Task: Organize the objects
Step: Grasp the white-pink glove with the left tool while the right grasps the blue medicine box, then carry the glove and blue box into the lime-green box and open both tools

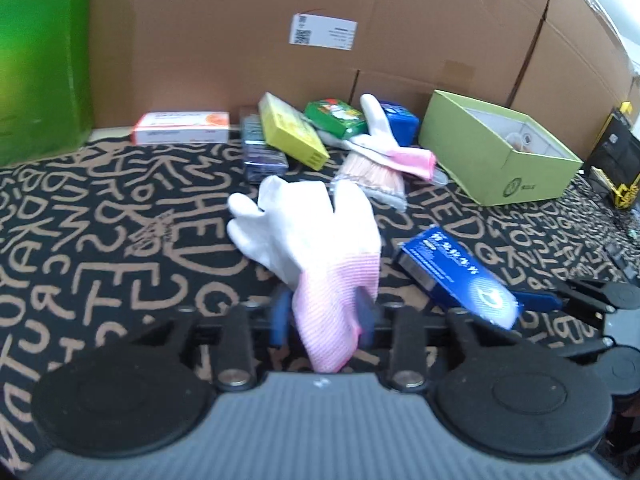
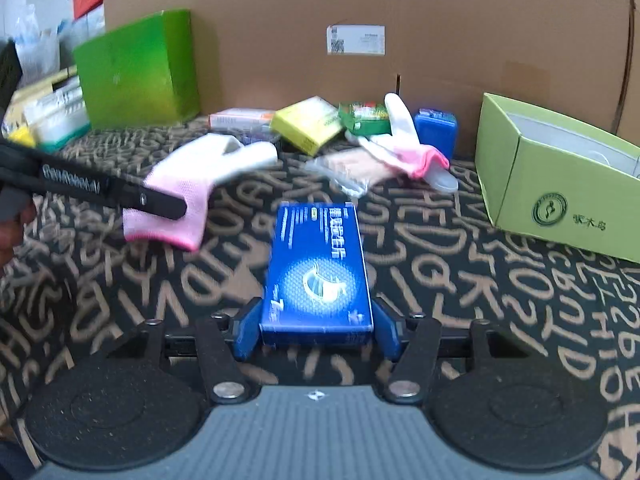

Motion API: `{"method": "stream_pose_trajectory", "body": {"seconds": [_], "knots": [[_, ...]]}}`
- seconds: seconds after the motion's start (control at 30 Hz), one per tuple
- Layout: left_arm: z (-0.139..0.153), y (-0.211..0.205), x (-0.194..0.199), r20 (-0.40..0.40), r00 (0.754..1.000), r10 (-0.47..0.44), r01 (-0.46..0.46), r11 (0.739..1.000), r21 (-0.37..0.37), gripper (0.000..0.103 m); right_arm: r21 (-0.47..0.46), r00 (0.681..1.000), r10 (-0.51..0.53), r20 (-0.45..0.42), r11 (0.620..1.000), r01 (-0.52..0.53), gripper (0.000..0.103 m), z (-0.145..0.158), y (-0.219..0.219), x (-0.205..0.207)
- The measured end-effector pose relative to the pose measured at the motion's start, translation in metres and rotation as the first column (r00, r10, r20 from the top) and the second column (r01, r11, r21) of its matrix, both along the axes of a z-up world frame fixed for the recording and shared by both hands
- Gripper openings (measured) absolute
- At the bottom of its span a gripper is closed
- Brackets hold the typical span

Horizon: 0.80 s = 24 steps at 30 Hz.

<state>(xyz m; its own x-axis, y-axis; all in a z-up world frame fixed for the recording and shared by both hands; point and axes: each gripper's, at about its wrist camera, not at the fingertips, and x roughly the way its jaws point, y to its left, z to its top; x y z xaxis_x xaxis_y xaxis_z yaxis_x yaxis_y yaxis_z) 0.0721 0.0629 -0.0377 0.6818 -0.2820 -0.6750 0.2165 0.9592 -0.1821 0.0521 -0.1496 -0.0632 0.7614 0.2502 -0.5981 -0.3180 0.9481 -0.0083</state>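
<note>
Glove point(image 1: 316, 240) clamped by pink cuff in left hand-held gripper point(image 1: 324, 316), held above patterned cloth point(image 1: 100, 240). Blue box point(image 2: 318, 276) gripped by right hand-held gripper point(image 2: 318, 332). Open green box point(image 1: 500, 152) near clutter.

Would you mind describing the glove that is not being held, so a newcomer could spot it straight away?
Start at the open pale green box on the right of the patterned cloth. Just left of it, in the pile by the cardboard wall, lies the loose glove. Unlike the glove in the left gripper, it rests on packets, one white finger pointing up beside a blue case.
</note>
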Motion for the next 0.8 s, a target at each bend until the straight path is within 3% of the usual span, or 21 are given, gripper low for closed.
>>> {"method": "stream_pose_trajectory", "body": {"seconds": [0.17, 0.33, 0.37, 0.43, 0.5, 0.67, 0.8], "knots": [[0.006, -0.010, 0.014, 0.037, 0.998, 0.047, -0.048, 0.998, 0.029, 0.067, 0.013, 0.999, -0.035, 0.021, 0.999, 0.034, 0.073, 0.002, 0.000, 0.009], [0.008, -0.020, 0.033, 0.062, 0.996, 0.060, -0.061, 0.998, 0.019, 0.074, 0.027, 0.999, -0.042, 0.024, 0.999, 0.041, 0.073, 0.001, 0.002, 0.022], [0.006, -0.023, 0.036, 0.062, 0.996, 0.060, -0.062, 0.998, 0.031, 0.073, 0.029, 0.999, -0.041, 0.019, 0.999, 0.041, 0.073, 0.000, 0.003, 0.024], [0.000, -0.026, 0.040, 0.036, 0.998, 0.044, -0.046, 0.997, 0.055, 0.038, 0.025, 0.999, -0.043, 0.011, 0.999, 0.043, 0.073, -0.001, 0.005, 0.029], [-0.006, -0.025, 0.042, -0.003, 0.999, 0.037, -0.037, 0.998, 0.045, 0.036, 0.029, 0.999, -0.040, 0.008, 0.999, 0.040, 0.073, -0.002, 0.007, 0.032], [-0.011, -0.018, 0.040, -0.006, 0.998, 0.061, -0.061, 0.997, 0.054, 0.040, 0.033, 0.999, -0.041, 0.019, 0.999, 0.040, 0.073, -0.003, 0.013, 0.039], [-0.011, -0.018, 0.039, -0.012, 0.999, 0.052, -0.051, 0.997, 0.065, 0.018, 0.050, 0.999, -0.034, 0.010, 0.998, 0.034, 0.061, -0.005, 0.010, 0.037]]}}
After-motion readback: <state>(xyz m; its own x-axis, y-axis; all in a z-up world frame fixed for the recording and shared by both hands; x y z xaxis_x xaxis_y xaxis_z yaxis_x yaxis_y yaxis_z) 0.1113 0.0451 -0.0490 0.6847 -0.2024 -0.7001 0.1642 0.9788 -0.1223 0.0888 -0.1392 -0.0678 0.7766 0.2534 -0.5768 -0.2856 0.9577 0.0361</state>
